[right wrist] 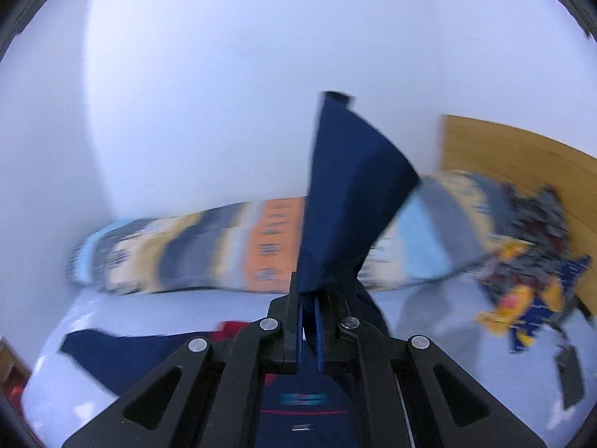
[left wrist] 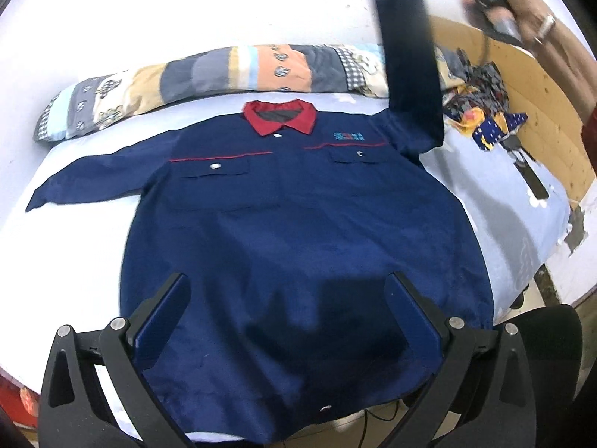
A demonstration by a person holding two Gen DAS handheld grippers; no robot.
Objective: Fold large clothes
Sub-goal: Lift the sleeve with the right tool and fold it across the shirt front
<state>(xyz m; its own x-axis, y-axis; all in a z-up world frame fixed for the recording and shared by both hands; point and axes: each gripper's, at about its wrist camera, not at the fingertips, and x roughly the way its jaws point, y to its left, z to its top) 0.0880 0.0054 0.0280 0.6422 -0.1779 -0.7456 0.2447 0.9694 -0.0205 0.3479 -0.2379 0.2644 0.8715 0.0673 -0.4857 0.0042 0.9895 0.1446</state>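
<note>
A navy work shirt [left wrist: 283,216] with a red collar [left wrist: 280,115] lies face up on a pale blue bed sheet [left wrist: 500,201]. Its left sleeve [left wrist: 89,179] lies spread flat. My left gripper [left wrist: 287,298] is open and hovers above the shirt's lower hem, touching nothing. My right gripper [right wrist: 308,298] is shut on the cuff of the right sleeve [right wrist: 347,201] and holds it lifted high above the bed. In the left wrist view that raised sleeve [left wrist: 410,56] hangs from the hand at the top right.
A rolled patchwork quilt [left wrist: 209,78] lies along the head of the bed behind the collar. A crumpled patterned cloth [left wrist: 485,112] sits at the right by a wooden headboard [left wrist: 537,86]. White wall lies behind. A dark chair [left wrist: 541,336] stands at the lower right.
</note>
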